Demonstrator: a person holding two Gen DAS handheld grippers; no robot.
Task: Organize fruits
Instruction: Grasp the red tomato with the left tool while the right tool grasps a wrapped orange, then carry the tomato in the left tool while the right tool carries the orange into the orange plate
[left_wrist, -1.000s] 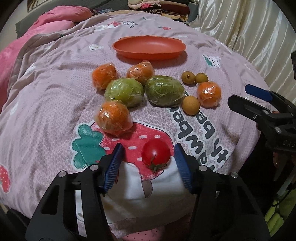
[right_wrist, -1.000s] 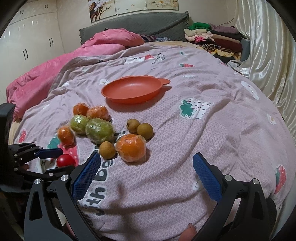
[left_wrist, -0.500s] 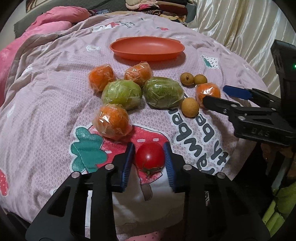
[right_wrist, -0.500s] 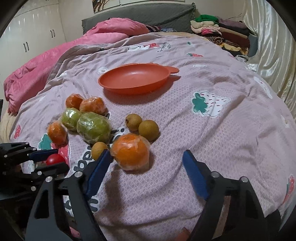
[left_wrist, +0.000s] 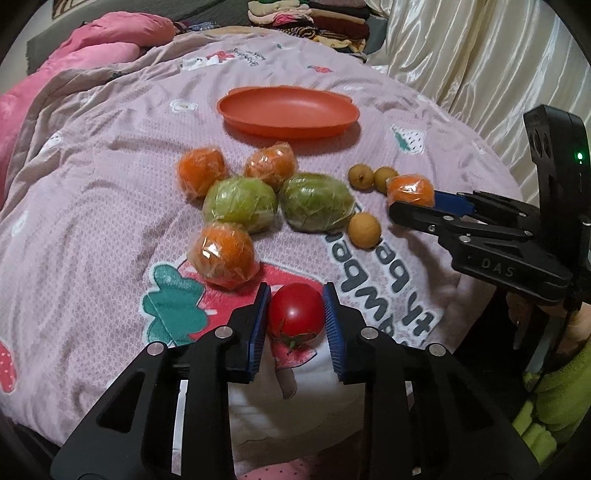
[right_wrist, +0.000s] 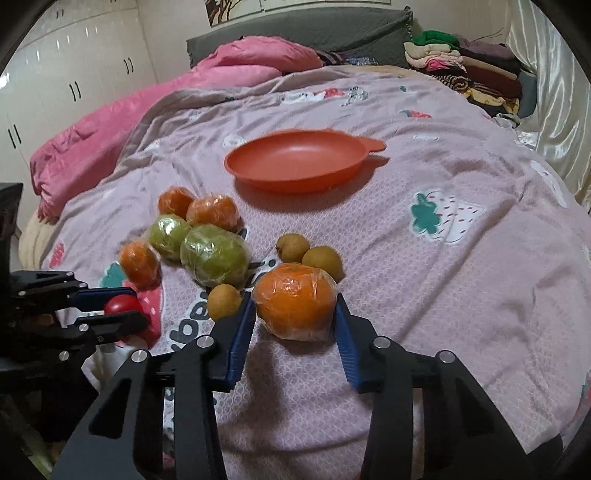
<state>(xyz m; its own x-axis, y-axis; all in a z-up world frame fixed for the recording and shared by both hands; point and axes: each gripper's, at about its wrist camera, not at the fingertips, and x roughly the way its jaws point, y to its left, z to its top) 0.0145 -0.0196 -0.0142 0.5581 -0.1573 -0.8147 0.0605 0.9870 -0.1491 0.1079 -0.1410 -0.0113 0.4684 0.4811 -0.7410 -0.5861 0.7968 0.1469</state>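
With each tool taking its own fruit, seemingly bound for the empty orange dish (right_wrist: 295, 162) farther up the bedspread (right_wrist: 461, 295), the left gripper (left_wrist: 295, 319) is clamped on the tomato (left_wrist: 295, 312) while the right gripper (right_wrist: 295, 314) hugs the wrapped orange (right_wrist: 295, 299).

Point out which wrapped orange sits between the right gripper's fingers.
The wrapped orange beside the small brown fruits, apart from the three oranges by the green fruits.

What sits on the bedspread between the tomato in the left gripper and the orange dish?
In the left wrist view, between the tomato and the dish: wrapped oranges and two wrapped green fruits.
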